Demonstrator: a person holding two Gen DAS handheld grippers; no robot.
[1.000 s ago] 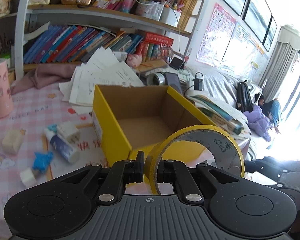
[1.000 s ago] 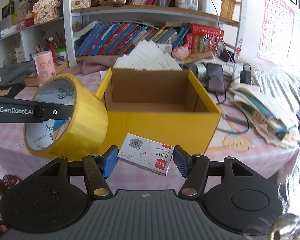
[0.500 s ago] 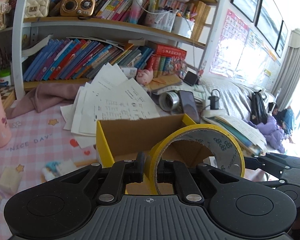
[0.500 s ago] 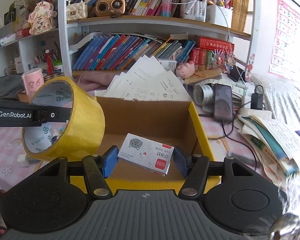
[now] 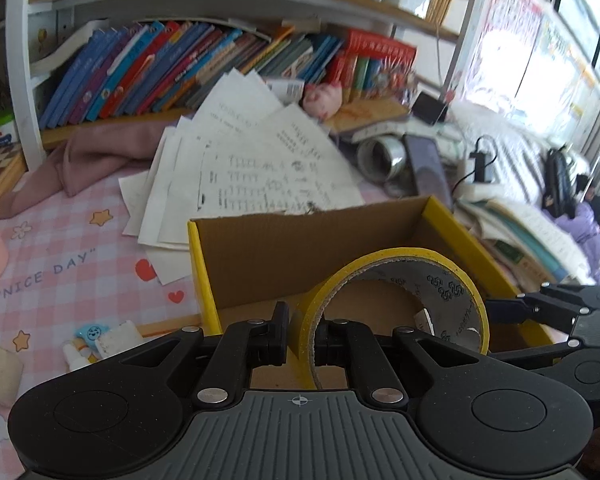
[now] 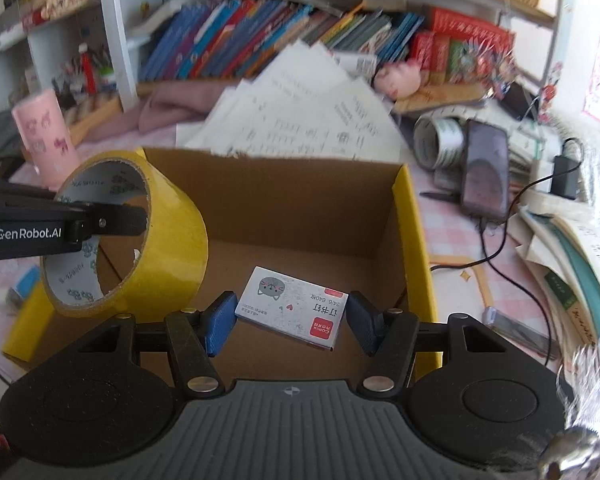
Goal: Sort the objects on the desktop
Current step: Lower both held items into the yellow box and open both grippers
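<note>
My left gripper [image 5: 302, 338] is shut on the wall of a yellow tape roll [image 5: 396, 312] and holds it over the open yellow cardboard box [image 5: 300, 248]. The tape roll [image 6: 140, 228] also shows at the left of the right wrist view, above the box's left side. My right gripper [image 6: 290, 320] is shut on a small white staple box [image 6: 292, 306] with a cat drawing and a red label, held over the inside of the cardboard box [image 6: 414, 240].
Loose paper sheets [image 5: 260, 160] lie behind the box. A pink cup [image 6: 44, 136], a phone [image 6: 484, 172], a silver tape roll [image 6: 436, 140], cables and books lie around. Small erasers and a glue bottle [image 5: 76, 356] lie on the pink tablecloth at left.
Both grippers have moved forward and up over the box with their objects still held. The box's inside now lies directly below both.
</note>
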